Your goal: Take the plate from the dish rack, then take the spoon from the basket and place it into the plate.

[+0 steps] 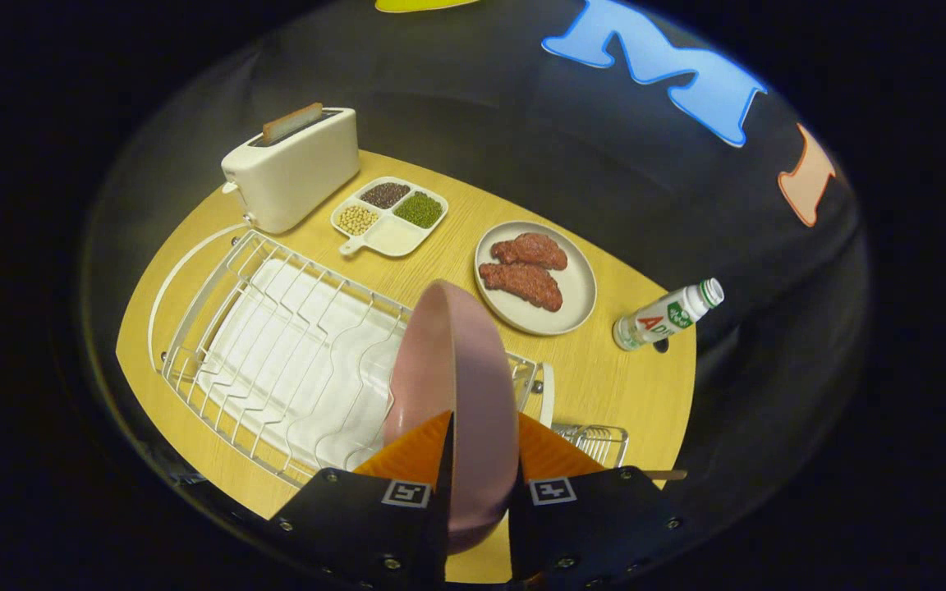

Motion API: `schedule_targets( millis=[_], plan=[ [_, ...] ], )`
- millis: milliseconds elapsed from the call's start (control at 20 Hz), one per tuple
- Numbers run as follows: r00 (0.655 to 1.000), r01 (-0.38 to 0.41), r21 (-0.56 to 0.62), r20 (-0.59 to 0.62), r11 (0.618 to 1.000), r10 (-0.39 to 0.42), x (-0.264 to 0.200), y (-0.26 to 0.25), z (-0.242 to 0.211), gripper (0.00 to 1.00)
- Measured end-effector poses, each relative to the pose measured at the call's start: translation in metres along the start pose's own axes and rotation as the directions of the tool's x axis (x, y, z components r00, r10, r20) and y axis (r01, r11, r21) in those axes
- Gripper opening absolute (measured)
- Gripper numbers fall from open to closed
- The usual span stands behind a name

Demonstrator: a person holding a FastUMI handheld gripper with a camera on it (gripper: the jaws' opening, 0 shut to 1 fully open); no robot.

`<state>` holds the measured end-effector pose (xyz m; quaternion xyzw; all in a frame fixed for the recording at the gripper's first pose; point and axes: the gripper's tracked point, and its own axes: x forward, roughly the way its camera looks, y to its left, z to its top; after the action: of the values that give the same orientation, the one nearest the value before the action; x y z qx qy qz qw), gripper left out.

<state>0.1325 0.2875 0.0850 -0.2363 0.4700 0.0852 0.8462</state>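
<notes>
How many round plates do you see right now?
2: the pink round plate clamped edge-on in the gripper above the white wire dish rack; the beige round plate holding meat, beyond it.

Sitting on the table: two plates, one pink [456, 369], one grey [580, 287]. The grey one is carrying two meat pieces [526, 267]. Standing by: one toaster [292, 168], one bottle [666, 316].

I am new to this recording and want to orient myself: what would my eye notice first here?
First, the round pink plate, held on edge between the gripper's two fingers, above the white wire dish rack on the wooden table. Beyond it lies a pale round dish with two reddish-brown meat pieces. Farther back stand a cream toaster and a white divided tray of beans.
</notes>
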Motion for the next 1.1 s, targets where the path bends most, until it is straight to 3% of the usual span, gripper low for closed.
schedule_targets(
  millis=[550,850,1100],
  plan=[
    [0.993,0.091,-0.181,0.093,0.979,-0.075,-0.009,-0.002,0.017,0.29],
    [0.995,-0.004,-0.069,0.104,0.998,0.011,-0.033,-0.018,-0.001,0.29],
    [0.983,-0.154,0.101,0.119,0.983,0.141,-0.071,-0.043,-0.044,0.29]
  ],
)
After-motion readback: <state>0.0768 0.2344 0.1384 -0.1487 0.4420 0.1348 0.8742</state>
